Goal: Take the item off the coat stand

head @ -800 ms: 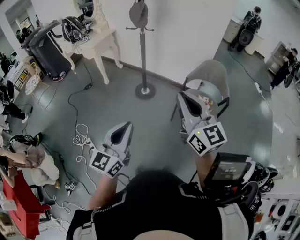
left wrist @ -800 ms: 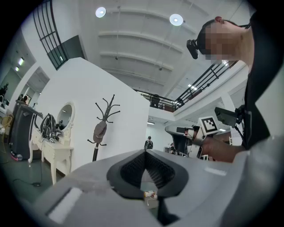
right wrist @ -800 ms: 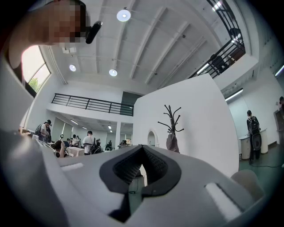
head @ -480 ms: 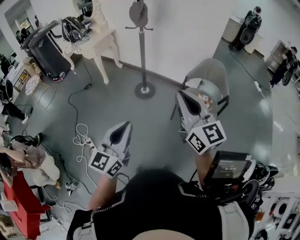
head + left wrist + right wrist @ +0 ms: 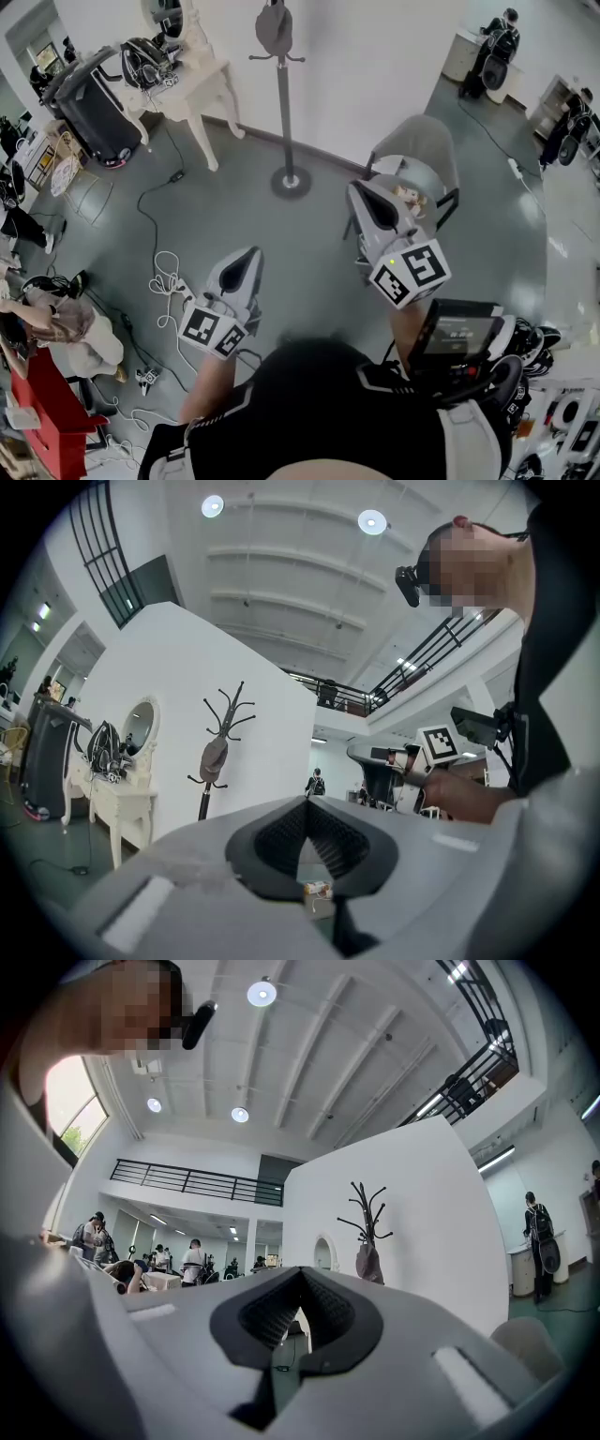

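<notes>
A tall dark coat stand (image 5: 282,103) rises from a round base against the white wall at the back. A grey cap-like item (image 5: 273,28) hangs near its top. The left gripper view shows the stand (image 5: 223,726) and the hanging item (image 5: 215,758) at the left. In the right gripper view the item (image 5: 367,1262) hangs right of centre. My left gripper (image 5: 250,253) is shut and empty, well short of the stand. My right gripper (image 5: 360,190) is also shut and empty, held over the chair. Both point toward the stand from a distance.
A grey chair (image 5: 424,150) stands under my right gripper. A white dressing table with a mirror (image 5: 192,80) and a black machine (image 5: 92,105) are at the back left. Cables (image 5: 161,274) lie on the floor at the left. People stand at the far right (image 5: 497,47).
The whole view has drifted slightly. My right gripper has edged a little to the left. Both grippers stay shut and empty.
</notes>
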`<state>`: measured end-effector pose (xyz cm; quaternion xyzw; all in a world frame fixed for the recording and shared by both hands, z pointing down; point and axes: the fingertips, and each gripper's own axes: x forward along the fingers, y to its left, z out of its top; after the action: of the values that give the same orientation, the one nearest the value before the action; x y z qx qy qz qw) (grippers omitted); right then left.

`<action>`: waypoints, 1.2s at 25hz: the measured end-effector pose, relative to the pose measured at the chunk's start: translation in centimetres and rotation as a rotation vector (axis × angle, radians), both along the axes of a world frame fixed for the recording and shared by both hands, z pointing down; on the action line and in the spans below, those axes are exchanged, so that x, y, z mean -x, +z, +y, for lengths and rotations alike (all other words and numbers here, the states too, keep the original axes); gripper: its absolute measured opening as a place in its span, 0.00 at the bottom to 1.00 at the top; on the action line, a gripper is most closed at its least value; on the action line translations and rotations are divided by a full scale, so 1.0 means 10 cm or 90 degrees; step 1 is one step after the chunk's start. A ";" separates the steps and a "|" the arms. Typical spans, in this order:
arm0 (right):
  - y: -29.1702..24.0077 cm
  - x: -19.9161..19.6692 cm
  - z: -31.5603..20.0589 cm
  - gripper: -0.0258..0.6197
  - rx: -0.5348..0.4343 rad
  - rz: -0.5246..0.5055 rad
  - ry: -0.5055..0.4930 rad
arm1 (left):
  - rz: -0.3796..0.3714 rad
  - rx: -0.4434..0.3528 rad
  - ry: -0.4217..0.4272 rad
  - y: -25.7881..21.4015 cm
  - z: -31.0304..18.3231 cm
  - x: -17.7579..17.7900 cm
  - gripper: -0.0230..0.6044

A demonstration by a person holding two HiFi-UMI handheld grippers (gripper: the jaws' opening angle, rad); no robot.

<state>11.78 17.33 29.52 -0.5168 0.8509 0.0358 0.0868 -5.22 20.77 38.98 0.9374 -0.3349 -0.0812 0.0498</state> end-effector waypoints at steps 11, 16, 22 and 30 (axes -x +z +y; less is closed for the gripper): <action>-0.01 0.35 -0.16 0.05 0.003 -0.001 0.019 | 0.011 0.001 0.000 0.04 -0.13 0.43 0.05; 0.00 0.58 -0.23 0.05 0.003 0.009 0.029 | 0.013 -0.001 -0.001 0.10 -0.21 0.68 0.05; -0.02 0.75 -0.39 0.05 -0.002 0.013 0.030 | 0.021 0.004 0.011 0.17 -0.35 0.80 0.05; -0.06 0.77 -0.74 0.05 -0.012 0.008 0.008 | 0.011 -0.004 -0.002 0.16 -0.67 0.80 0.05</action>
<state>4.04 9.96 28.93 -0.5210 0.8478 0.0478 0.0859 -13.19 14.05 40.55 0.9364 -0.3353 -0.0906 0.0497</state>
